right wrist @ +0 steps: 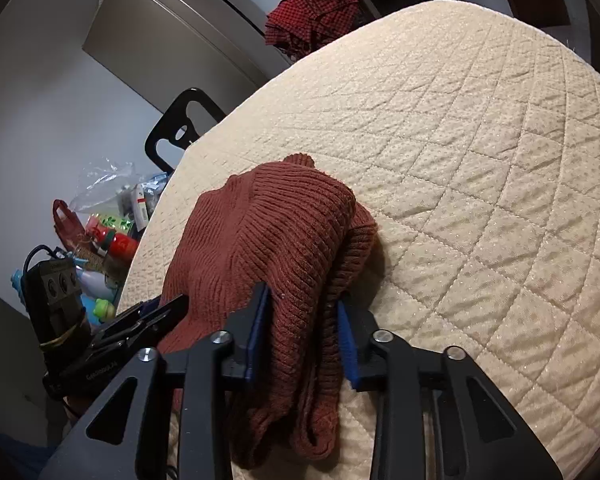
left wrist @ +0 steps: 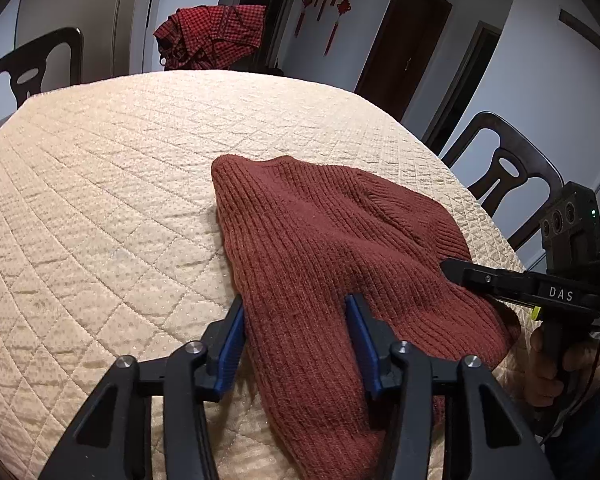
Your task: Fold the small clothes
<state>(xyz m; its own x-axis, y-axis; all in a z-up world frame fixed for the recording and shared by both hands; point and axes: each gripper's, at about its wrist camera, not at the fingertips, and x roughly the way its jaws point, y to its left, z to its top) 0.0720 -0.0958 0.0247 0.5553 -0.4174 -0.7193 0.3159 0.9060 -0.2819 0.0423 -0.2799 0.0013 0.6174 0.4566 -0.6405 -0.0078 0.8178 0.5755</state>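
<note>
Jaws of left gripper [left wrist: 296, 332] straddle a fold of the rust knit sweater [left wrist: 332, 240] on the quilted table cover [left wrist: 100, 200]; pad contact cannot be confirmed. Right wrist view: right gripper [right wrist: 304, 312] clamped on the bunched sweater's near edge.

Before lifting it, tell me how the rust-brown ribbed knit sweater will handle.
The rust-brown ribbed knit sweater is probably floppy: it sags in folds over the quilted cream table cover. Its thick layers look bulky yet light. The ribbing should grip, not slip.
</note>
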